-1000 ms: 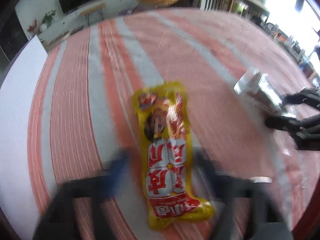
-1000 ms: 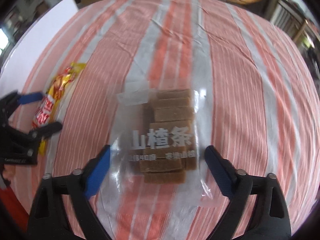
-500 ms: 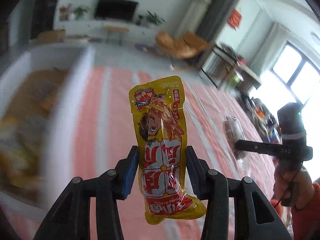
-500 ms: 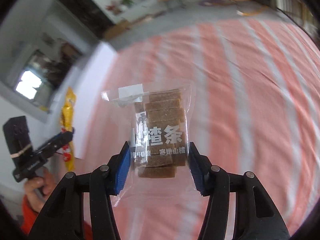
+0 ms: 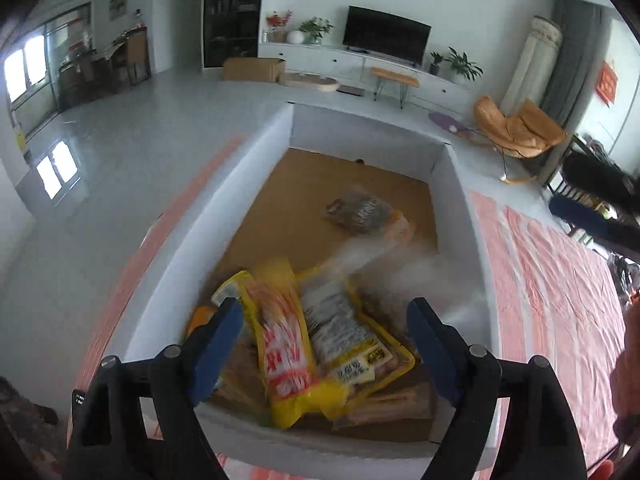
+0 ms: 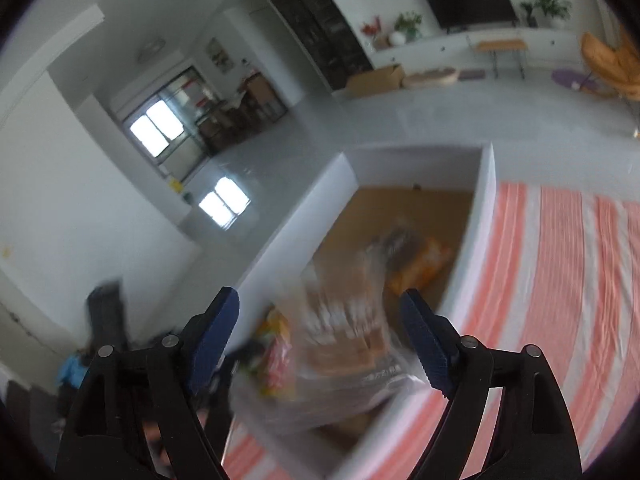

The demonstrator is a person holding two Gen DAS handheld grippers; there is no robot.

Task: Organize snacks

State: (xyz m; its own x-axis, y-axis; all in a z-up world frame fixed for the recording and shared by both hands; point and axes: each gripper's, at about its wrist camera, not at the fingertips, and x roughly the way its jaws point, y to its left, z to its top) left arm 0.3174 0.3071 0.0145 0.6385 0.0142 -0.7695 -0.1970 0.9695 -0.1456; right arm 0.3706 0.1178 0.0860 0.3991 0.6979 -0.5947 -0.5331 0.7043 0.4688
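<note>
Now both our grippers gape: the left gripper (image 5: pixel 324 344) has let go of the yellow sausage pack (image 5: pixel 282 344), which lies in the white box (image 5: pixel 464 216), and the right gripper (image 6: pixel 320 340) has dropped the clear hawthorn bag (image 6: pixel 340 344), blurred, over the same box. Half a second ago both were clamped; beyond, the striped tabletop (image 6: pixel 560 264) shows no snacks.
</note>
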